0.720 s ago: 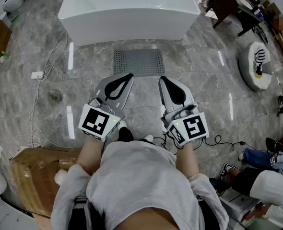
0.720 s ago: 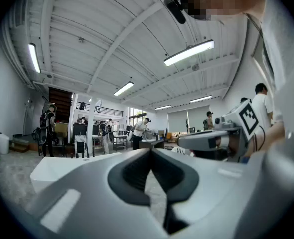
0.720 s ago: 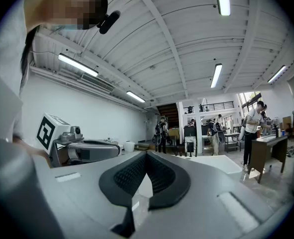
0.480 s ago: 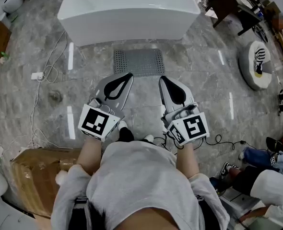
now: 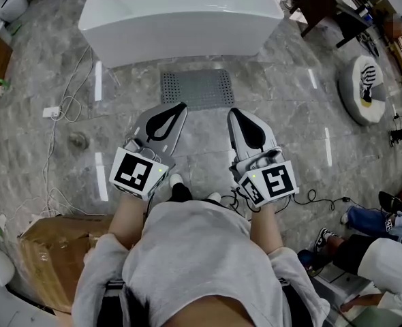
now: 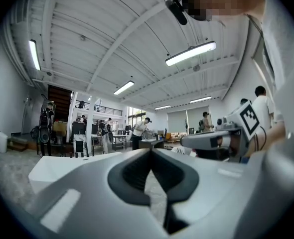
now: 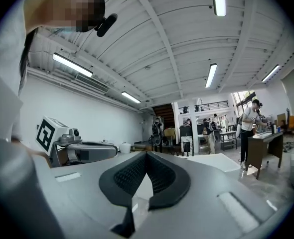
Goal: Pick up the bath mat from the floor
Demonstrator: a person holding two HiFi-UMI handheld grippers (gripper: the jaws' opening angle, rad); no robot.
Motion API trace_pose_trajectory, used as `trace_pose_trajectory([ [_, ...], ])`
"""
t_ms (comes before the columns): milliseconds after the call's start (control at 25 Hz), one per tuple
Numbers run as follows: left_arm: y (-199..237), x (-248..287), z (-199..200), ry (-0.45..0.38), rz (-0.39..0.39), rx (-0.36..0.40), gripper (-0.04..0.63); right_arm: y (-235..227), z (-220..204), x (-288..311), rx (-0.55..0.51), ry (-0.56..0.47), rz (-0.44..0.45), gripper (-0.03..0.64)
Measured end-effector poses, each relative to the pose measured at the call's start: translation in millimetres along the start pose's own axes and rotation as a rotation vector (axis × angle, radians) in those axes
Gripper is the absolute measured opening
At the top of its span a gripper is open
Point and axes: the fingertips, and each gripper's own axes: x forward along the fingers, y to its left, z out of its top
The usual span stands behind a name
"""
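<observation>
While the bath mat (image 5: 197, 88) lies flat on the floor (image 5: 296, 125) at twelve o'clock, just before the white tub (image 5: 180, 19), the pickup has not begun: the left gripper (image 5: 179, 107) and right gripper (image 5: 233, 113) hover short of it, jaws pressed together, empty. No writing is readable.

1. The floor (image 5: 58, 148) looks like polished grey marble, glossy with streaks of reflected light.
2. The bath mat (image 5: 197, 88) is matt grey with a fine dotted texture.
3. The bathtub (image 5: 180, 19) is smooth, glossy white.
4. The left claw (image 5: 183, 106) and right claw (image 5: 231, 112) have matt grey plastic shells; their black pads (image 6: 132, 176) are finely textured.
5. The box (image 5: 51, 247) is brown cardboard.
</observation>
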Motion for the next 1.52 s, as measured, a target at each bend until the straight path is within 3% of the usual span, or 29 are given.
trace_pose_trajectory([
  [280,29,2,-12,0.014,-0.012,0.019,0.000,3,-4,23,0.024,-0.019,-0.013,-0.002],
  [640,52,30,-15,-0.006,-0.004,0.018,0.000,-31,-7,39,0.025,-0.011,-0.055,-0.002],
  [1520,102,193,-6,-0.003,0.146,-0.005,0.000,-200,13,131,0.014,-0.016,0.062,-0.002],
])
